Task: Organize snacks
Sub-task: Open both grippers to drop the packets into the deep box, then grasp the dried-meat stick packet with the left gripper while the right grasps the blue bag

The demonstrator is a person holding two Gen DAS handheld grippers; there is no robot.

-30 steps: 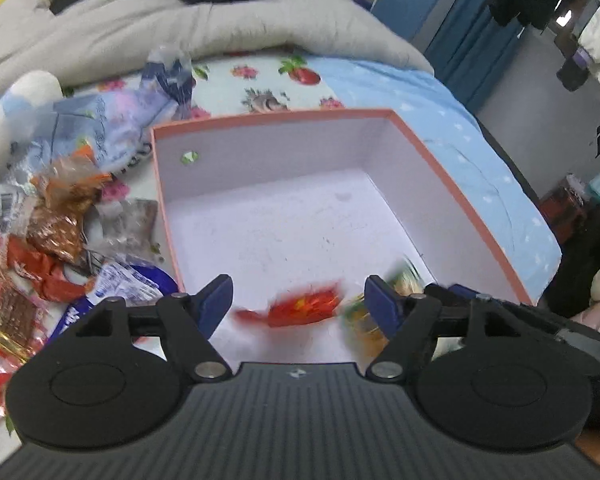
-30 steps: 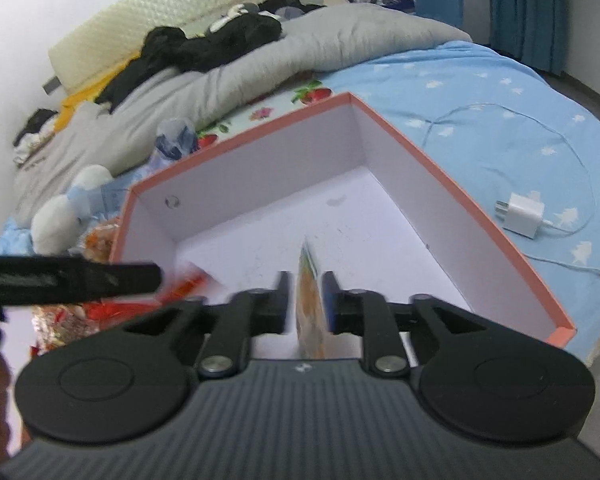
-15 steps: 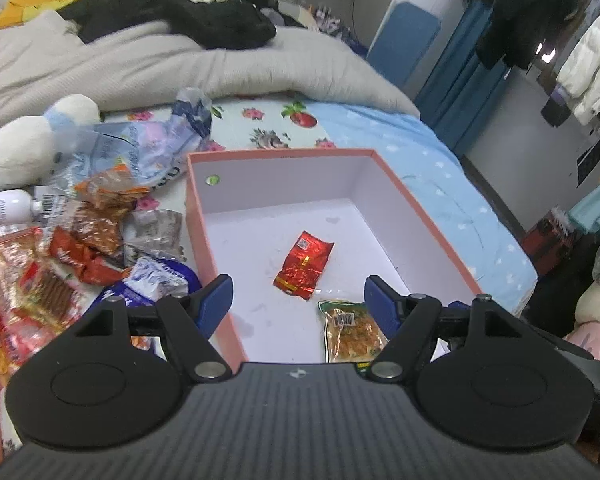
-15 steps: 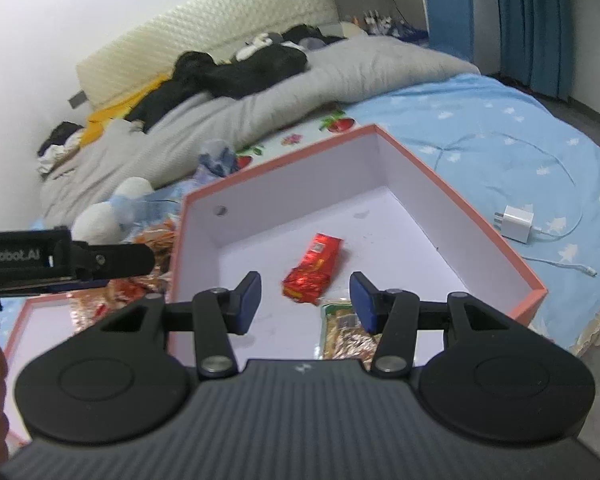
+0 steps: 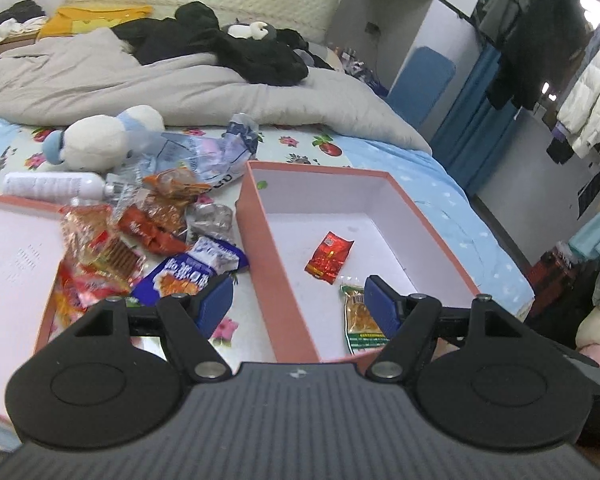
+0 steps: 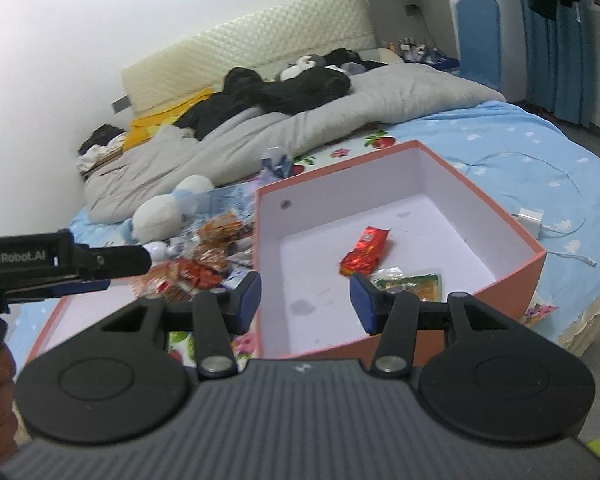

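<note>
Even, soft indoor light; slight blur; fisheye warp at edges; no glare.

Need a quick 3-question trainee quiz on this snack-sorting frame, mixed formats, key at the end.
1. How many snack packets lie inside the orange box?
A) none B) two C) five

2. True or false: the left gripper and the right gripper are both open and hold nothing.

3. Fill in: the pile of unsorted snacks lies on the bed beside the box, on its ____ side in the left wrist view.

Key:
1. B: the red packet and the yellow-green packet.
2. True: the fingers of both stand wide apart with no packet between them.
3. Left.
</note>
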